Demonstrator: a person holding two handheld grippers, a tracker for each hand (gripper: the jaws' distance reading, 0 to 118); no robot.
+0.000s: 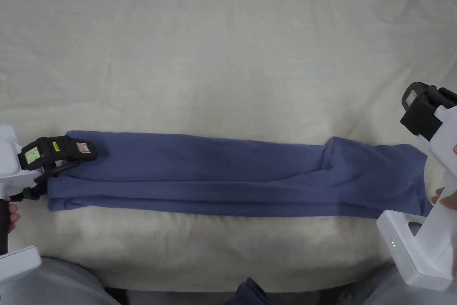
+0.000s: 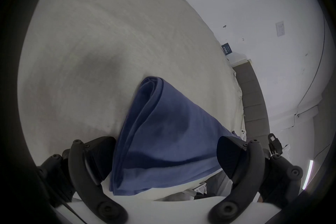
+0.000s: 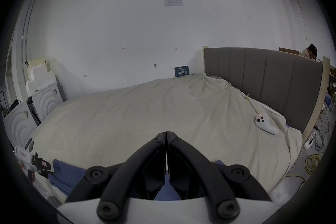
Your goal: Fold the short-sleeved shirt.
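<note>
**Blue shirt lies in a long band on the bed, one gripper at each end**

Nearest the person, the blue short-sleeved cotton shirt (image 1: 232, 176) lies folded lengthwise into a long narrow band along the near edge of the bed covered with a cream, wrinkled sheet (image 1: 223, 51). At the band's left end sits the left gripper (image 2: 166, 158), black-jawed on a white handle; in its own view the jaws stand spread wide, one on each side of the layered shirt end, not pressing on it. A hand (image 1: 13, 216) holds its handle at the left margin of the head view. At the band's right end the right gripper (image 3: 166, 134) is held above the cloth; in its own view the two black jaws are clenched tip to tip with nothing between them, the blue fabric below and behind them.

Farther off on the sheet, towards the grey padded headboard (image 3: 263, 78), rests a white handheld controller (image 3: 265, 123). Beyond the bed rises a white wall (image 3: 127, 18), with white boxes (image 3: 40, 82) stacked at its left.
</note>
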